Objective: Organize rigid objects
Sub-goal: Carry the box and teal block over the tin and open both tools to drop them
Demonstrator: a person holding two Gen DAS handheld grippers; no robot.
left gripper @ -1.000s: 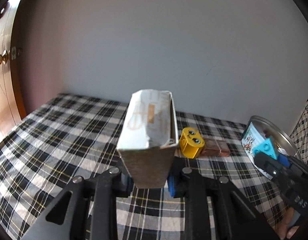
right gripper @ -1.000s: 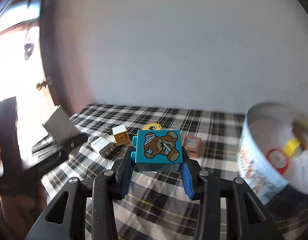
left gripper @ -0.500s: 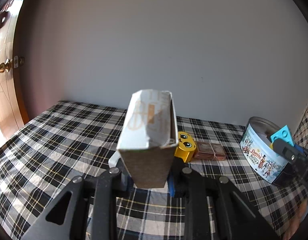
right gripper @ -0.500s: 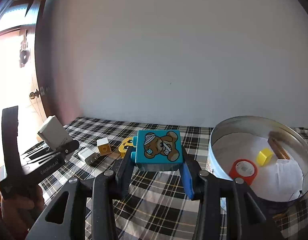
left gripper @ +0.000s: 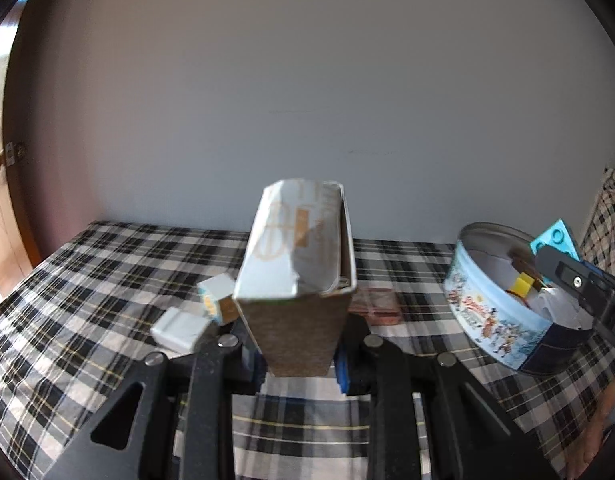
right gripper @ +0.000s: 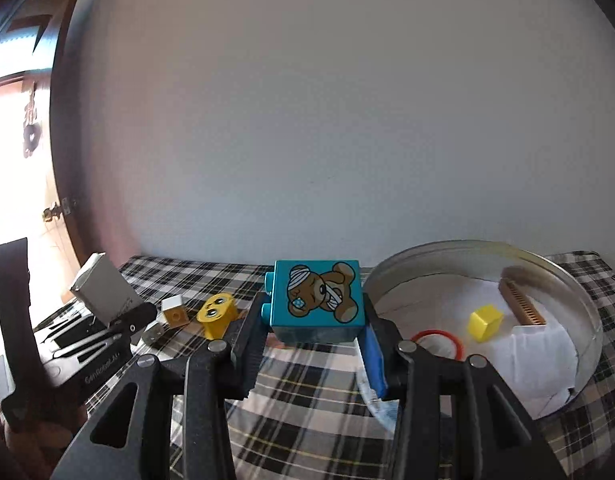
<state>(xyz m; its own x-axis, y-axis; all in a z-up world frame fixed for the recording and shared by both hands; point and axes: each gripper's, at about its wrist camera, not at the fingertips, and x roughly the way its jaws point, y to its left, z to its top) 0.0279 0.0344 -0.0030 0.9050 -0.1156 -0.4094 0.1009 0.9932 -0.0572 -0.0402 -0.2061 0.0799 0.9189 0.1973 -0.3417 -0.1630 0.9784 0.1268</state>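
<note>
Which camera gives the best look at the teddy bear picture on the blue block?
The right wrist view: the blue block sits centered in the right tongs, its bear print facing the lens. The left wrist view shows only a plain studded corner above the tin.

teal bear block (right gripper: 318, 298) clamped in right gripper (right gripper: 313, 344) jaws; round tin (right gripper: 583, 300) just right

The left gripper (right gripper: 107, 320) body carries small white lettering, roughly "GenRobot.AI"; nothing else reads clearly.

Carried the teal bear block (right gripper: 318, 295) right, up beside the round tin (right gripper: 483, 320); swung the cardboard box (left gripper: 297, 276) rightward, uncovering white pieces.
</note>
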